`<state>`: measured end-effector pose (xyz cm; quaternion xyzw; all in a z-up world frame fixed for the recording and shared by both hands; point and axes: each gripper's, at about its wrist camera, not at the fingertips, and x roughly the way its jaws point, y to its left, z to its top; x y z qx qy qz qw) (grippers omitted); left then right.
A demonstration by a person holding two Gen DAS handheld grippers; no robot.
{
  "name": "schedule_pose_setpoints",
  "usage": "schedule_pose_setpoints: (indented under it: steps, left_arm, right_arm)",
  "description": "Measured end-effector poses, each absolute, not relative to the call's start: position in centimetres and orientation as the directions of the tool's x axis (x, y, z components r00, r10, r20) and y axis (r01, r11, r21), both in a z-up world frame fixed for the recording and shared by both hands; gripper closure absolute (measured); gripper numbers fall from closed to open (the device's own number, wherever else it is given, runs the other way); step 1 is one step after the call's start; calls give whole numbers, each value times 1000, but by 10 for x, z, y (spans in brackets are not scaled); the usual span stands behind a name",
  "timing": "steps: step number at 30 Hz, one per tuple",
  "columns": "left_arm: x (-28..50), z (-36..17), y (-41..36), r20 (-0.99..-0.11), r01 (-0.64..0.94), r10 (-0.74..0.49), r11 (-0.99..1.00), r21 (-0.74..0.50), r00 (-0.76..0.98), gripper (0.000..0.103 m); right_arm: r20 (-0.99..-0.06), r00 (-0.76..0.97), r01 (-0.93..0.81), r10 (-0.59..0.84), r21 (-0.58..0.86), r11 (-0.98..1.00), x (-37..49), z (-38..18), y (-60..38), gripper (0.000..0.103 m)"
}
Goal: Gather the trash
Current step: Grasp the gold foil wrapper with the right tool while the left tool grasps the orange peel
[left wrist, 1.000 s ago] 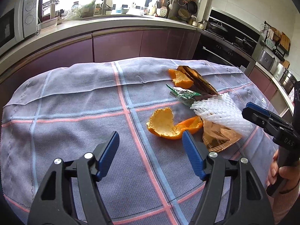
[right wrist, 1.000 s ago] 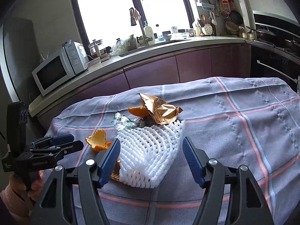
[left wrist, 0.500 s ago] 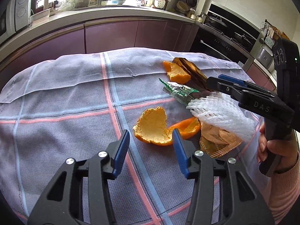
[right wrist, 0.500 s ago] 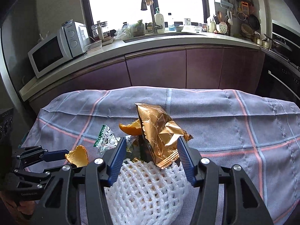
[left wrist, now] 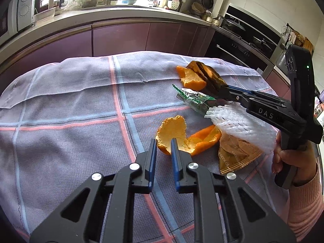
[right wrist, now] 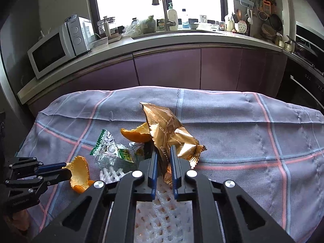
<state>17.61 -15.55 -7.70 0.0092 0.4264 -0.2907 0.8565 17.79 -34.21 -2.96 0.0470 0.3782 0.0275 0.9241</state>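
While right wrist view hides it, second gold wrapper (left wrist: pixel 237 154) under foam net (left wrist: pixel 241 124)

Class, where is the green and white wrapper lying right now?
In the left wrist view the green and white wrapper lies right of centre on the checked cloth, between the far orange peel and the white foam net.
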Motion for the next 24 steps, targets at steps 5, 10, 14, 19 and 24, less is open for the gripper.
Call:
schedule_pose_setpoints:
  steps: [5,10,14,19,24]
  left_arm:
    - [170,-72,-153,-723,510,-493,830,-226,483,93]
    - [162,-63,-148,-703,515,-491,832,-204,514,96]
    - [155,-55,-140,-687,518,-493,833,-196,533,97]
    - [148,-47,-125,-669,519,-495,834,-187,554,98]
    - [141,-45,-108,-664,520,-500,832,-192,556,98]
  right_arm:
    - [-666,742,-7,77,106,994,171,-20,-346,100]
    - [-628,775,-7,76,111,994,161,-6,-348,100]
    - [-594,800,-14,83,120,993,151,7,-349,100]
    - [-552,826,-41,117,148,988,135,23,-345,100]
    - [-522,831,-92,191,209,974,116,30,-337,100]
